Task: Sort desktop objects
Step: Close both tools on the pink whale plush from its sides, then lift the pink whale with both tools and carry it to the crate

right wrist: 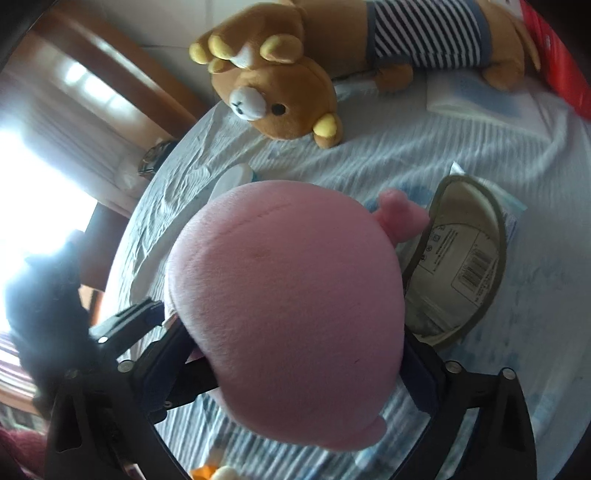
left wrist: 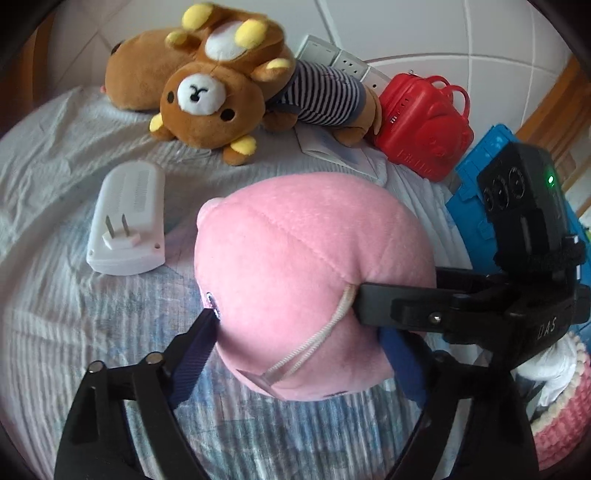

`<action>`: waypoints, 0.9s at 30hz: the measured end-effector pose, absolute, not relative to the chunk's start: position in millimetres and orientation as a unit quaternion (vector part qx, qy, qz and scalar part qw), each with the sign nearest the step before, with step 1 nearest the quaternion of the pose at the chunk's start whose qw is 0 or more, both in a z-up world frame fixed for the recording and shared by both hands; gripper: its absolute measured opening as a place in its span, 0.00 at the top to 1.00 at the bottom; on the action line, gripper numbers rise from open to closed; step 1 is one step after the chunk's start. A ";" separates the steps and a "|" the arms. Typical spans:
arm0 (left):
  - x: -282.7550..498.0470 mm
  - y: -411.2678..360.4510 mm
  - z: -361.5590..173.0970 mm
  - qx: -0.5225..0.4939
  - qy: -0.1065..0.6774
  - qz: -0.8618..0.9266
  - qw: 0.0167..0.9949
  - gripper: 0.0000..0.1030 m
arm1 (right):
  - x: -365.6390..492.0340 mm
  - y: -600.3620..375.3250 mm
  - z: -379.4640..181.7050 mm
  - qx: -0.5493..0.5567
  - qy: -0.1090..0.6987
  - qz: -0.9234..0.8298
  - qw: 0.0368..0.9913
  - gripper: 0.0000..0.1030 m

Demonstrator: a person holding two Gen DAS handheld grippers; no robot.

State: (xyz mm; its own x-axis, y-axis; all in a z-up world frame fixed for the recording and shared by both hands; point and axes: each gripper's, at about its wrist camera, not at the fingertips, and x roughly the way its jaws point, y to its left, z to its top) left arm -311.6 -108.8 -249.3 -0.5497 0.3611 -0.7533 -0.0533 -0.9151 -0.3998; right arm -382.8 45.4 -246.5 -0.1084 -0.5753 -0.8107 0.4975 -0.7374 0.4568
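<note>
Covering table, wrinkled cloth (left wrist: 55,177) (pale striped), tiled wall (left wrist: 443,29)

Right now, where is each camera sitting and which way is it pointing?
Left wrist: rides the left gripper, facing the pink plush, the white plug adapter and the brown bear; the right gripper enters at right.
Right wrist: rides the right gripper, facing the plush and a beige pouch.
Shared: the plush, held by both, and the bear.

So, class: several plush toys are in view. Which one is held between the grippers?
The pink plush toy, gripped by both the left gripper and right gripper. The brown bear and striped-shirt plush lie untouched behind.
</note>
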 end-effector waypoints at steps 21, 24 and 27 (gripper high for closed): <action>-301.6 -99.8 -245.8 -0.448 -0.121 0.870 0.166 0.14 | -370.0 93.4 -230.8 0.563 -0.058 -0.764 0.310 0.15; -318.0 -95.4 -253.5 -0.446 -0.163 0.854 0.213 0.12 | -383.5 111.6 -232.8 0.566 -0.089 -0.756 0.316 0.15; -334.3 -81.9 -265.4 -0.445 -0.192 0.833 0.267 0.03 | -394.5 129.0 -237.0 0.568 -0.110 -0.744 0.334 0.15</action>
